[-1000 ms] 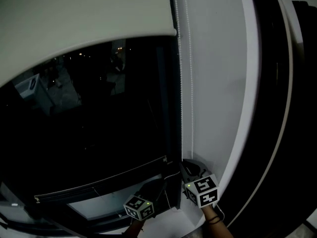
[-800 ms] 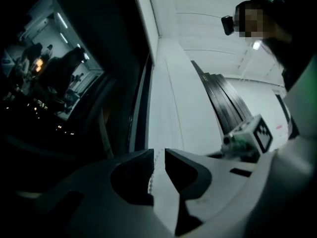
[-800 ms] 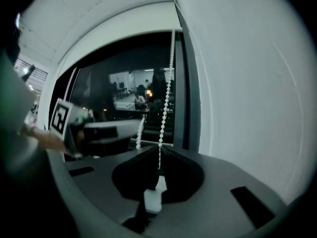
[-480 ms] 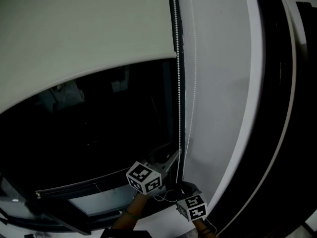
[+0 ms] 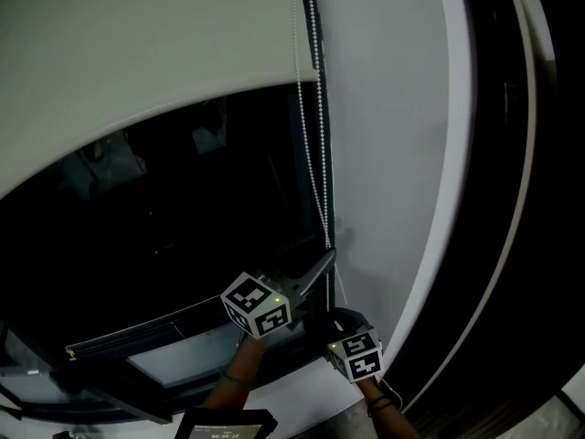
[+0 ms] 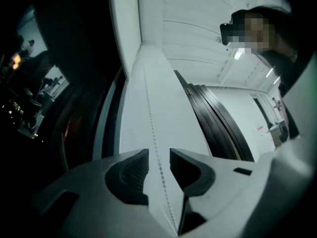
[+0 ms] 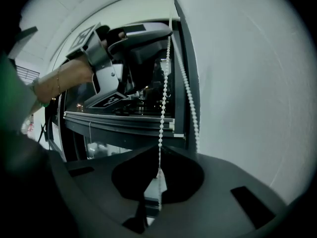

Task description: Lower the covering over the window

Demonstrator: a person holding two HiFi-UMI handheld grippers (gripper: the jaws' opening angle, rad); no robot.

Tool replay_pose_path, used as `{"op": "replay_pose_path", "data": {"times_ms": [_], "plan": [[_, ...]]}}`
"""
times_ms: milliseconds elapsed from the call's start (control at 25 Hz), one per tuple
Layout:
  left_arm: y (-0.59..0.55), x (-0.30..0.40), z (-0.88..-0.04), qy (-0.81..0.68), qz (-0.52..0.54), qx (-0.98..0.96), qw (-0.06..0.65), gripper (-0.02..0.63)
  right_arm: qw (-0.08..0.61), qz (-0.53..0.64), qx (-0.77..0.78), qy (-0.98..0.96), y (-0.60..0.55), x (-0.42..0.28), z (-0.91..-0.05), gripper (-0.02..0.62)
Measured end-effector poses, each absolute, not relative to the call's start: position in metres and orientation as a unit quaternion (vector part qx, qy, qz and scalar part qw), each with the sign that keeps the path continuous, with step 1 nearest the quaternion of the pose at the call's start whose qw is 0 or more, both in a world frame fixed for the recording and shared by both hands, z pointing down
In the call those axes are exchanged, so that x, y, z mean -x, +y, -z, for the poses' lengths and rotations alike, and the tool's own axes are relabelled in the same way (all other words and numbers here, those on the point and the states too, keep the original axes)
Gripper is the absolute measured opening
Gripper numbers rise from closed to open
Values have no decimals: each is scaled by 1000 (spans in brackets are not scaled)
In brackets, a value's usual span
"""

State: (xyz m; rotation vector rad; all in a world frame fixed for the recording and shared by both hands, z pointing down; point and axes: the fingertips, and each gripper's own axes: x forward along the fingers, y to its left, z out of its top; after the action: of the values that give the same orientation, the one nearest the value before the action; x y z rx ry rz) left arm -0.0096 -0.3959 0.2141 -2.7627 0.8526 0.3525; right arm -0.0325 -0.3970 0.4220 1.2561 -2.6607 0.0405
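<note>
A white roller blind (image 5: 137,53) covers the top of a dark window (image 5: 164,227). Its white bead chain (image 5: 315,172) hangs down the right side of the frame. My left gripper (image 5: 327,256) reaches up to the chain. In the left gripper view its jaws (image 6: 158,157) are opening, and the chain (image 6: 150,113) runs between the ribbed pads without touching them. Lower down, my right gripper (image 5: 342,320) is shut on the chain. In the right gripper view (image 7: 157,175) one strand (image 7: 163,103) rises taut from the closed jaws, with a second strand beside it.
A white wall (image 5: 393,154) stands right of the chain, with a dark curved band (image 5: 512,199) beyond it. The window's lower frame and sill (image 5: 183,337) lie under the grippers. A dark flat device (image 5: 224,423) shows at the bottom edge.
My left gripper has risen from beside the sill to a higher point on the chain, and its jaws have parted. The right gripper stays low on the chain.
</note>
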Motion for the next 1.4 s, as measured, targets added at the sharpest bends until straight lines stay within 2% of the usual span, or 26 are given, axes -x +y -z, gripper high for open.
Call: {"op": "replay_pose_path", "data": {"times_ms": [200,320,360,440,600,760,960,1160,1280,1360,1400], "plan": [[-393,-6,-214,294,-84,941,148,117,104,-14,-414,-904,-385,52,-425,15],[-387,-2,-210,292,-96,941,140,112,117,-31,-406,-906,-373,59,-445,15],[-385,0,-210,293,-95,941,139,98,116,-41,-406,-906,-371,58,-453,15],[-381,5,-213,301,-90,939,142,0,114,-54,-408,-904,-369,55,-462,15],[-377,8,-216,293,-90,946,104,0,128,-47,-408,-903,-365,52,-455,15],[-380,7,-262,299,-5,950,86,-2,133,-44,-416,-898,-359,38,-454,15],[-361,16,-250,268,-101,955,74,0,147,-46,-409,-899,-356,38,-452,15],[-349,30,-198,242,-210,946,50,71,149,-54,-411,-898,-359,33,-458,15],[-358,24,-195,242,-188,949,73,77,150,-51,-410,-898,-360,36,-460,15],[-362,18,-197,237,-175,952,79,149,150,-51,-408,-899,-358,39,-459,15],[-363,16,-198,235,-173,953,77,149,151,-50,-406,-900,-358,40,-458,15]]}}
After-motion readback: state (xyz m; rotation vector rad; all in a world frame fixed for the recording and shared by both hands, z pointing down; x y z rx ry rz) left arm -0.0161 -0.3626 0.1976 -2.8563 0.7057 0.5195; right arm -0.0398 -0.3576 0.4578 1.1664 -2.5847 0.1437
